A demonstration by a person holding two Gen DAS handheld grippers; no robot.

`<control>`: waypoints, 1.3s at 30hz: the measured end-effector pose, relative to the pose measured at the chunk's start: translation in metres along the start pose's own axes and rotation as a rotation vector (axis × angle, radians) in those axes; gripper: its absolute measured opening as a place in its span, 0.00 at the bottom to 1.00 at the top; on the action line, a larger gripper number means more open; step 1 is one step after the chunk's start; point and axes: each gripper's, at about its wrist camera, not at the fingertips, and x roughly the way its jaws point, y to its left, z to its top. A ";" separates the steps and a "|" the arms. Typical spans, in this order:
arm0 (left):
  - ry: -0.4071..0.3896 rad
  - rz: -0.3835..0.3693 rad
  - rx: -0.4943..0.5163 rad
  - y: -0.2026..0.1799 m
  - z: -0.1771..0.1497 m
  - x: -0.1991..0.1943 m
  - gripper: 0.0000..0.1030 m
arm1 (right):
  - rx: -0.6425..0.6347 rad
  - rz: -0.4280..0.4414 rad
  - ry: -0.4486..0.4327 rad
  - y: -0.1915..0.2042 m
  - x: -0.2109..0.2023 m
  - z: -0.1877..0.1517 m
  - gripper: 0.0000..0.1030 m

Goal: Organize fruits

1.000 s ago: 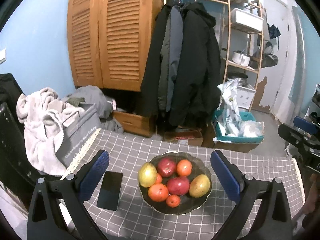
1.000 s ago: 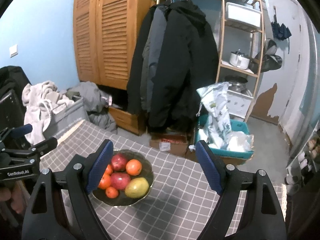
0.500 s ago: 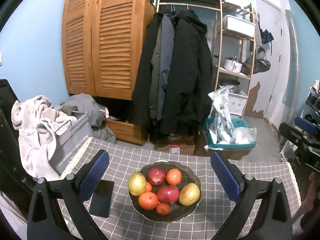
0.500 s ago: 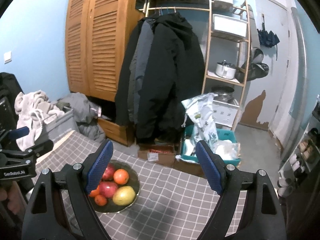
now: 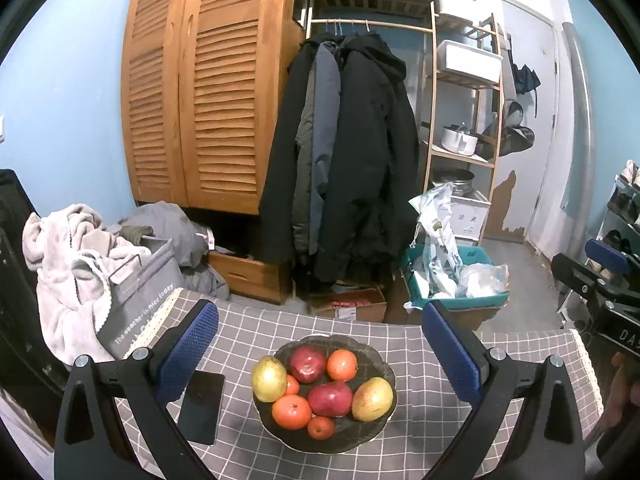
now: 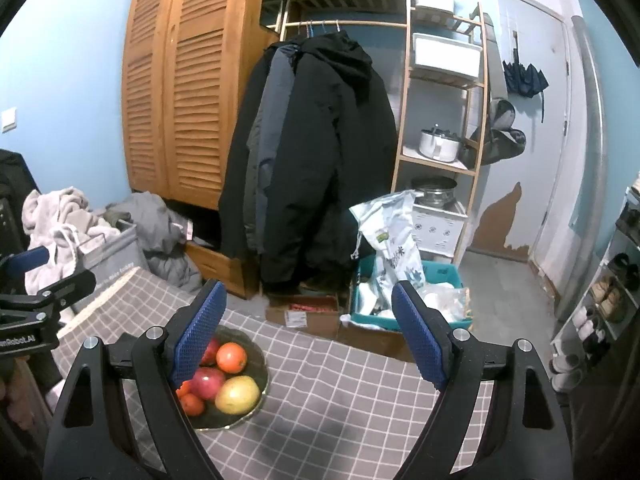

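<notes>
Bowl [image 5: 382, 372] holds apples, oranges, mangoes; both hand-held grippers [image 5: 320, 356] [image 6: 308, 332] spread, empty.

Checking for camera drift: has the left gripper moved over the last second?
Yes. The left gripper has pulled back and tilted up: the dark glass fruit bowl sits lower, and more wooden louvred wardrobe shows.

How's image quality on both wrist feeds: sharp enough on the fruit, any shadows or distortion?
Left wrist: fruit bowl sharp, evenly lit; strong fisheye bends the wardrobe. Right wrist: soft shadow on the tablecloth; one finger hides part of the bowl.
</notes>
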 end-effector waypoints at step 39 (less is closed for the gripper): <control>-0.005 0.003 -0.007 0.000 0.000 -0.002 0.99 | -0.015 -0.004 -0.006 0.002 -0.003 -0.001 0.81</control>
